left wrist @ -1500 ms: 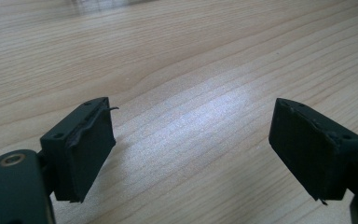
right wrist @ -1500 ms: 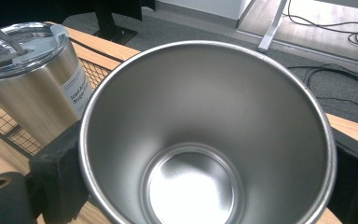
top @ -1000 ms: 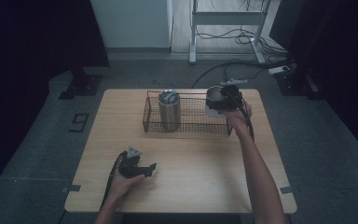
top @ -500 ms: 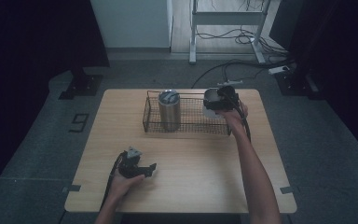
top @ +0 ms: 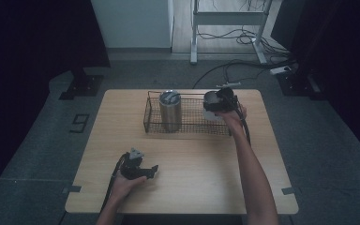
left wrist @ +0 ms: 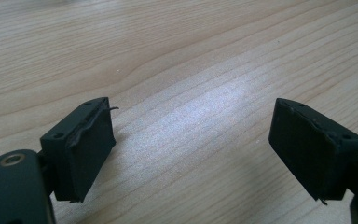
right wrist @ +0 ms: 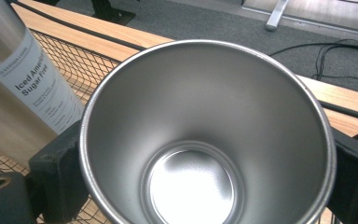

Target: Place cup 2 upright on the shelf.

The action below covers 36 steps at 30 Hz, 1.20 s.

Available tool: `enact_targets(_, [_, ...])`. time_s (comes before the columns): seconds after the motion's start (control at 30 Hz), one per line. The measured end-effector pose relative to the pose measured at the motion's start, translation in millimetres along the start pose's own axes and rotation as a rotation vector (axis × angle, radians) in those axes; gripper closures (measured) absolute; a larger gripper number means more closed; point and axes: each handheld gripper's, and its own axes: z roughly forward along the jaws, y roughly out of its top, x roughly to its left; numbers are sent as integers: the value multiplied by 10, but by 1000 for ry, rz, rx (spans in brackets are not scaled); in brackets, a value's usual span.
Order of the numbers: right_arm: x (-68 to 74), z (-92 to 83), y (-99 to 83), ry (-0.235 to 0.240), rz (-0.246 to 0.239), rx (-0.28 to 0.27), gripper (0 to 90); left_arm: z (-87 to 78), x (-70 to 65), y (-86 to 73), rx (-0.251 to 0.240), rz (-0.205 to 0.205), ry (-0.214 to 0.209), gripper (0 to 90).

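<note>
My right gripper (top: 214,104) is shut on an open steel cup (top: 211,99) and holds it at the right end of the wire basket (top: 190,127). In the right gripper view the cup (right wrist: 205,140) opens toward the camera, and the black pads (right wrist: 58,175) press on its two sides. A lidded steel tumbler (top: 170,108) stands upright in the basket's left half; its white label (right wrist: 42,88) shows beside the cup. My left gripper (top: 151,170) rests low on the table near the front edge. Its jaws (left wrist: 200,149) stand apart over bare wood, with nothing between them.
The wooden table (top: 187,187) has free room across its front half and to the left of the basket. Past the far edge lie floor cables (top: 234,65) and a metal stand (top: 229,18). A black cable trails from each gripper.
My right hand has sunk a little and shifted left with the cup, lower into the basket's right end. The left hand has kept still.
</note>
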Motion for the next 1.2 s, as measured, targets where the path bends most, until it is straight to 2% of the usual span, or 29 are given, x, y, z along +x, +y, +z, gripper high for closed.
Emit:
enact_targets(0.7, [-3,259,-125,0,-4,73,66,31,-31,-9,22,16,-8,142])
enact_targets(1.2, [-30,360,-210,-16,2,123,65,40,-53,-10,21,15,-13,142])
